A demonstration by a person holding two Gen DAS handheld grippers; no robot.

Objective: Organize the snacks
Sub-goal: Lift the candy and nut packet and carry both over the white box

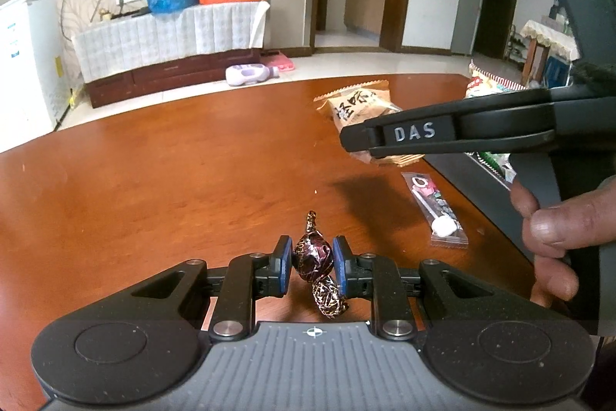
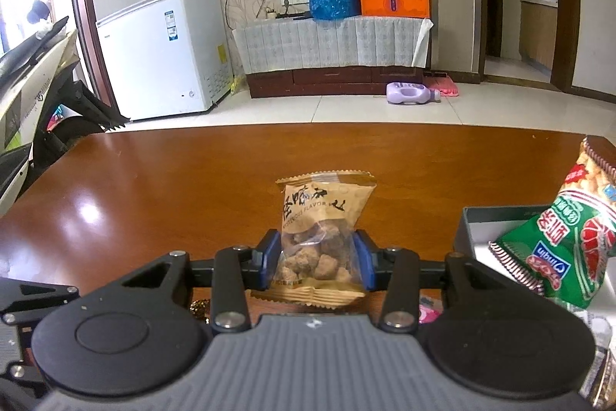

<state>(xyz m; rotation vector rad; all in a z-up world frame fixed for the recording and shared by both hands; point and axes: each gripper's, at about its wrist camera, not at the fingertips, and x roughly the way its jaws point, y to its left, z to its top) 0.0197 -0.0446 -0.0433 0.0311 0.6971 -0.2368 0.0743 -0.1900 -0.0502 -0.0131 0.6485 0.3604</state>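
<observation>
While both grippers carry a snack apiece, the step in hand looks like mid-transfer: pick-up done, drop-off not yet.

Landmark = grey box (image 2: 500, 218), open-topped, at the right edge of the wooden table (image 2: 154, 180). A green shrimp-cracker bag (image 2: 569, 249) already leans in it, w/ a second printed bag behind, so the box is prob. the collecting spot.

Right gripper (image 2: 316, 262), just left of the box and clear of the table: jaws clamped on a tan kraft-paper snack pouch (image 2: 323, 214), pads pinching its clear lower half.

Left gripper (image 1: 310, 264), farther left of the box & nearer the person: clenched on a dark foil-wrapped candy (image 1: 312, 255), a second foil ball hanging under it.

A small clear-wrapped sweet pack (image 1: 435, 210) lies flat on the table just left of the box, not yet taken.

Next, by my read: swing the pouch rightward over the box rim, let go once clear of the green bag; then the candy.
</observation>
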